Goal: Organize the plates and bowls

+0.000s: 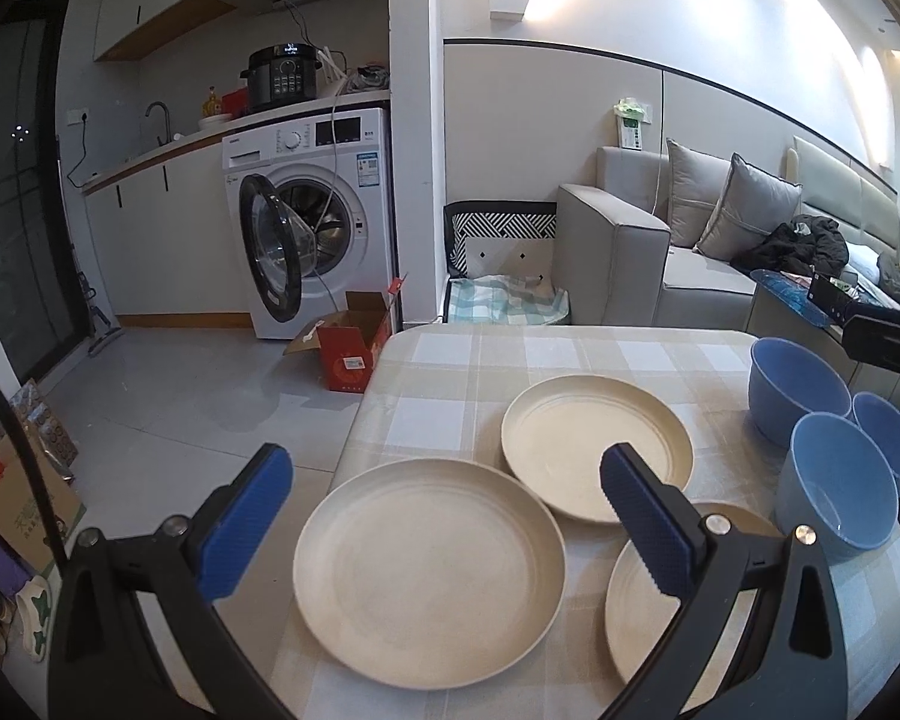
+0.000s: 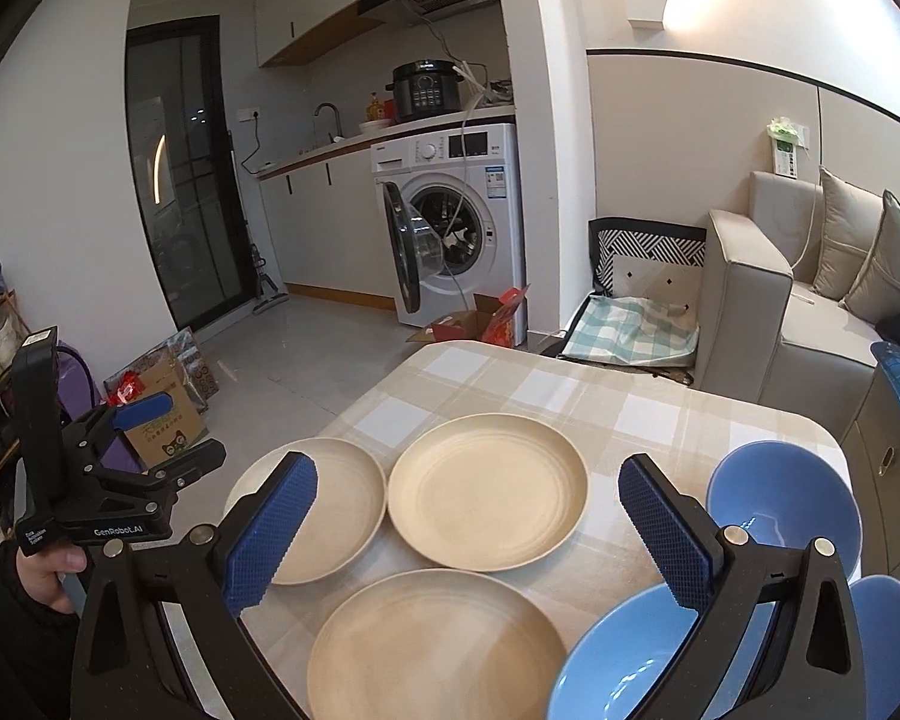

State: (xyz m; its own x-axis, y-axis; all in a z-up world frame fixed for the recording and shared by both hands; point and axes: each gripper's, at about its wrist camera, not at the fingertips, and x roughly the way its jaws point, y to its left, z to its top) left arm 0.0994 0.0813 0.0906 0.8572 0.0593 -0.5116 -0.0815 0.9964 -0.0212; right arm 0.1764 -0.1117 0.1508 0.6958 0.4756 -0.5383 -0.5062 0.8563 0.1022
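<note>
Three cream plates and three blue bowls on checked tablecloth (image 1: 468,360), all loose, nothing stacked. From left wrist view: left gripper (image 1: 444,522) jaws wide, holding nothing, hovering over near-left plate (image 1: 429,576); left blue pad (image 1: 243,531) out past table edge above floor, right pad over gap between far plate (image 1: 594,438) and near-right plate (image 1: 636,618). Near-left plate rim overlapping or touching far plate rim at near edge, cannot tell which. Near-right plate partly hidden behind gripper finger. Bowls clustered at right side of table: large far bowl (image 1: 798,384), front bowl (image 1: 840,480), small bowl (image 1: 888,438) at the edge, all upright, rims close together or touching. From right wrist view: right gripper (image 2: 468,534) jaws also wide and empty, aimed over plates; centre plate (image 2: 489,489) between the pads, left plate (image 2: 336,510) partly behind left pad, nearest plate (image 2: 435,648) below. Two bowls behind right finger: far bowl (image 2: 786,510) and near bowl (image 2: 618,660), third bowl (image 2: 888,630) at right frame edge. Left gripper body visible at far left in same view, held by hand (image 2: 42,570) in dark sleeve, off table side. Background: washing machine (image 1: 318,210) with door open, grey sofa (image 1: 678,240), red box (image 1: 354,348) on floor.
</note>
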